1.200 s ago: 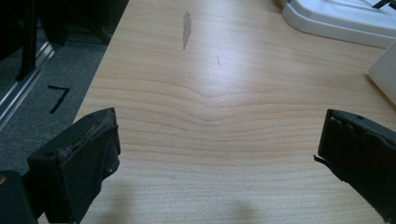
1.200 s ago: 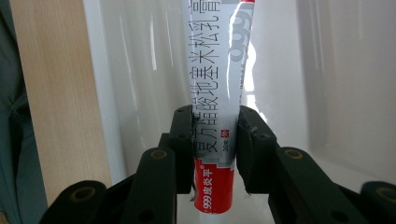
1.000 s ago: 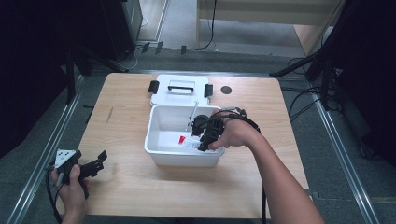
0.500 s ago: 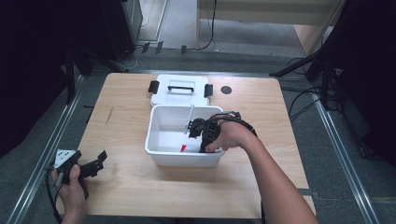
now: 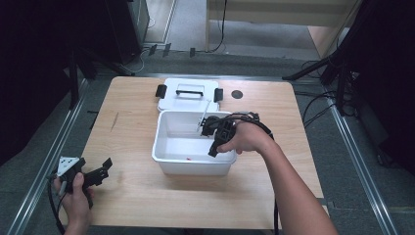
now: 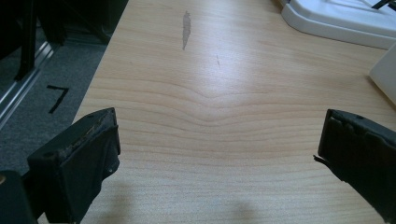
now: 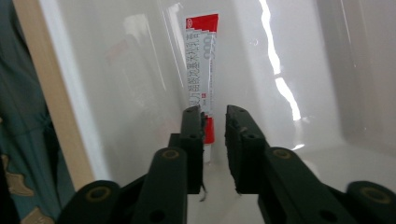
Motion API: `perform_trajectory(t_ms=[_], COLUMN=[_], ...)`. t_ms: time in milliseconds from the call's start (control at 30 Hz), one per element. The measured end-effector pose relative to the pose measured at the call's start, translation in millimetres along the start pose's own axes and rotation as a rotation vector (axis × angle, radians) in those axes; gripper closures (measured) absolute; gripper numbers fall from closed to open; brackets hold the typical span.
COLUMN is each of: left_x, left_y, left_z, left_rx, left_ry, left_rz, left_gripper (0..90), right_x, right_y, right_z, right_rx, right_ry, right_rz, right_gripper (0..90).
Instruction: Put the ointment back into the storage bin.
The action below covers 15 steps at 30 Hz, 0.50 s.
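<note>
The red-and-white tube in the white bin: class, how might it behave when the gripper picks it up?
The tube looks thin and flat, so probably light and somewhat bendy. Its glossy printed skin may slip between the narrowly parted jaws of the right gripper. Lying against the smooth wall of the bin, it may slide rather than roll.

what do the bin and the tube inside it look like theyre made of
Bin: probably glossy white plastic; its walls throw bright glare streaks in the right gripper view. Tube: seemingly soft plastic or laminate, smooth, with a flat crimped end and red-and-white print.
</note>
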<state>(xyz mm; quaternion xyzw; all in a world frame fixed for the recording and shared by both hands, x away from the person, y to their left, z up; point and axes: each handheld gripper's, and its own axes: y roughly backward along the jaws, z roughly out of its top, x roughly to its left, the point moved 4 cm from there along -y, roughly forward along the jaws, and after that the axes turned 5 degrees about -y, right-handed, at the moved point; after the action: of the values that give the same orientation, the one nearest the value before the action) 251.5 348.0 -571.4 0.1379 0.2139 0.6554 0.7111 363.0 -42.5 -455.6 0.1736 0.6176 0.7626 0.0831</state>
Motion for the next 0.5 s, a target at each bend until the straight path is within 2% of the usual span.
perform_trajectory(t_ms=[67, 300, 500], left_x=[0.0, 0.0, -0.1], left_y=[0.0, -0.3, -0.3], left_z=[0.0, 0.1, 0.1], left_rx=[0.0, 0.001, 0.002], left_ry=[0.0, 0.004, 0.003], left_rz=[0.0, 0.001, 0.002], left_gripper=[0.0, 0.0, 0.0], right_x=[0.9, 0.6, 2.9], right_y=[7.8, 34.3, 59.6], right_z=[-0.8, -7.0, -20.0], right_rx=[-0.006, -0.015, -0.038], right_ry=[-0.021, -0.042, -0.08], right_rz=[-0.002, -0.041, -0.061], right_gripper=[83.0, 86.0, 86.1])
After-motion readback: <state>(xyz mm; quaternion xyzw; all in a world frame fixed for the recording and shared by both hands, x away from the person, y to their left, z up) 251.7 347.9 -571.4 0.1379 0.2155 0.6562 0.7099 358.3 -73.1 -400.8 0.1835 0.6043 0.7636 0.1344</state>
